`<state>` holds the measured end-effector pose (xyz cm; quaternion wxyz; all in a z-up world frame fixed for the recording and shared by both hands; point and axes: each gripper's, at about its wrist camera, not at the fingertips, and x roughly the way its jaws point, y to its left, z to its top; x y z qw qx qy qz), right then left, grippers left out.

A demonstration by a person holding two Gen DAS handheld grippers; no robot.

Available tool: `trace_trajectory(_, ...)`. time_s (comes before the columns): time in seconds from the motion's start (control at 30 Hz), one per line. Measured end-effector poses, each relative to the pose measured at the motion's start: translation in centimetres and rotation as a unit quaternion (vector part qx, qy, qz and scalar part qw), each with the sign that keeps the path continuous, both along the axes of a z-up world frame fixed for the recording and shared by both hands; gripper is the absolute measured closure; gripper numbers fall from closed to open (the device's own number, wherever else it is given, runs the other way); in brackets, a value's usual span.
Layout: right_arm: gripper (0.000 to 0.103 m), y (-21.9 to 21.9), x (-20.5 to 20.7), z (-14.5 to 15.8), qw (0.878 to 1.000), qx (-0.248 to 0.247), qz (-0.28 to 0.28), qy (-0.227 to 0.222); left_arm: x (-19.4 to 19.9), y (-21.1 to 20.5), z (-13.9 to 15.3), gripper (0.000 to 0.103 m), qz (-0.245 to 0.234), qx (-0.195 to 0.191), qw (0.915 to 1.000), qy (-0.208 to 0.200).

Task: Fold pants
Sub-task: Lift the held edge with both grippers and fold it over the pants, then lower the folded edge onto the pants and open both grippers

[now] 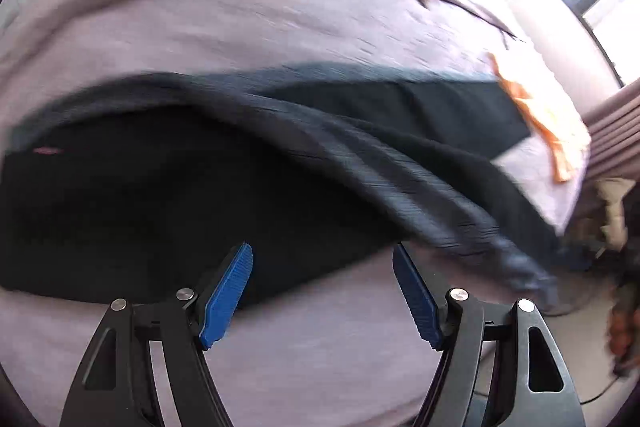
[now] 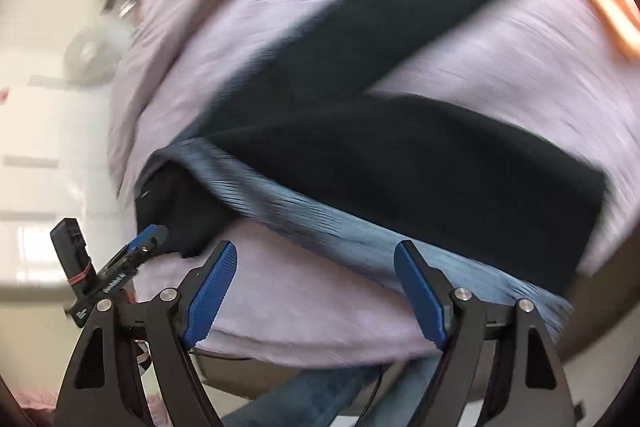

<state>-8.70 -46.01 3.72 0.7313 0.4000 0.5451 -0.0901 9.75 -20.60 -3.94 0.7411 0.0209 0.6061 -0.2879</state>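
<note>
Dark, soft cloth is what must be handled: the pants lie spread on the bed, over a pale lilac cover. In the right wrist view the two legs open like a V, one running toward the far side and one lying across, nearer. A ribbed grey-blue band, probably the waistband or a turned edge, runs along the near side, close to the bed's edge.

I judge the fabric to be light and limp, with no stiffness. It will sag and slide on the smooth cover, so a pinch must take a full edge, not a single loose layer. The ribbed band looks thicker and should give the firmest hold; the leg hems are the other good places.

Both tools are empty. The left tool has its jaws apart above the near edge of the pants, and the right tool is apart too, just before the band. Both pictures are blurred, so small details are uncertain.
</note>
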Motion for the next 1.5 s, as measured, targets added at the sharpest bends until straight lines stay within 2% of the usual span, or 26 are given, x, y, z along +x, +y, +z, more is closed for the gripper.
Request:
trace_trajectory(0.07,0.019,-2.1,-2.6,-0.7,1.000,-0.009,-0.020,0.012,-0.8,-2.6,-0.7,0.029,-0.002,-0.009,0.9997,0.025)
trace_trajectory(0.17,0.020,-5.2,-6.8,-2.5,0.999,0.011,-0.046,0.022,-1.4,-6.0,-2.2,0.029,0.001,-0.001,0.9984,0.056)
trace_trajectory(0.33,0.029,-9.2,-11.6,-7.0,0.992,0.101,-0.066,0.048,-3.0,-8.5,-3.8,0.029,0.009,0.024,0.9963,0.082)
trace_trajectory(0.37,0.029,-8.8,-11.5,-8.0,0.991,0.109,-0.067,0.048,-3.2,-8.6,-3.9,0.029,0.013,0.023,0.9958,0.087)
trace_trajectory(0.43,0.030,-9.3,-12.2,-9.4,0.984,0.163,-0.071,0.031,-3.5,-9.1,-4.3,0.029,0.021,0.020,0.9947,0.099)
trace_trajectory(0.47,0.034,-9.3,-12.1,-9.6,0.982,0.175,-0.072,0.028,-3.5,-9.5,-4.6,0.029,0.025,0.023,0.9941,0.102)
trace_trajectory(0.53,0.071,-8.5,-11.1,-10.9,0.974,0.210,-0.079,0.014,-3.5,-9.7,-4.8,0.030,0.040,0.020,0.9933,0.107)
trace_trajectory(0.57,0.092,-8.8,-11.0,-11.2,0.970,0.228,-0.084,0.008,-3.4,-9.8,-4.7,0.036,0.046,0.017,0.9931,0.107)
trace_trajectory(0.6,0.092,-8.9,-10.8,-10.9,0.969,0.234,-0.083,0.001,-3.3,-10.1,-4.3,0.050,0.050,0.012,0.9931,0.105)
trace_trajectory(0.77,0.092,-11.4,-8.4,-4.5,0.973,0.216,-0.044,-0.075,-1.5,-11.6,-0.3,0.050,0.066,-0.015,0.9957,0.063)
trace_trajectory(0.9,0.092,-16.0,-2.7,0.8,0.972,0.186,-0.015,-0.145,1.9,-13.4,2.2,0.050,0.074,-0.021,0.9970,0.009)
trace_trajectory(1.0,0.092,-19.8,2.4,3.2,0.969,0.171,-0.004,-0.178,4.9,-14.3,3.6,0.050,0.083,-0.002,0.9957,-0.041)
trace_trajectory(1.07,0.092,-22.3,5.3,3.3,0.973,0.153,0.003,-0.172,6.6,-14.3,4.4,0.047,0.096,0.014,0.9930,-0.069)
trace_trajectory(1.1,0.092,-23.4,7.5,2.8,0.977,0.144,0.009,-0.159,7.0,-14.5,4.5,0.033,0.101,0.021,0.9916,-0.078)
trace_trajectory(1.13,0.092,-24.0,9.0,2.2,0.980,0.137,0.012,-0.147,7.7,-14.2,4.7,0.029,0.111,0.028,0.9891,-0.093)
trace_trajectory(1.2,0.087,-25.3,12.1,0.4,0.987,0.109,0.030,-0.113,8.4,-13.5,4.8,0.028,0.127,0.047,0.9843,-0.113)
trace_trajectory(1.27,0.084,-25.7,14.0,-1.4,0.993,0.085,0.044,-0.072,8.8,-12.6,4.4,0.028,0.138,0.060,0.9830,-0.105)
trace_trajectory(1.3,0.077,-25.7,14.6,-2.0,0.995,0.070,0.050,-0.055,8.4,-12.5,4.1,0.028,0.142,0.068,0.9824,-0.101)
trace_trajectory(1.33,0.070,-25.6,14.7,-1.9,0.995,0.059,0.053,-0.053,8.2,-12.0,3.7,0.028,0.143,0.076,0.9820,-0.097)
trace_trajectory(1.37,0.056,-25.4,14.4,-1.5,0.996,0.048,0.055,-0.058,7.4,-11.6,3.3,0.028,0.141,0.087,0.9816,-0.095)
trace_trajectory(1.4,0.047,-25.0,13.7,-0.7,0.995,0.038,0.059,-0.069,6.4,-11.2,2.6,0.028,0.137,0.102,0.9808,-0.093)
trace_trajectory(1.5,0.046,-24.6,11.3,1.2,0.996,-0.030,0.058,-0.065,4.2,-10.5,0.2,0.028,0.137,0.127,0.9798,-0.071)
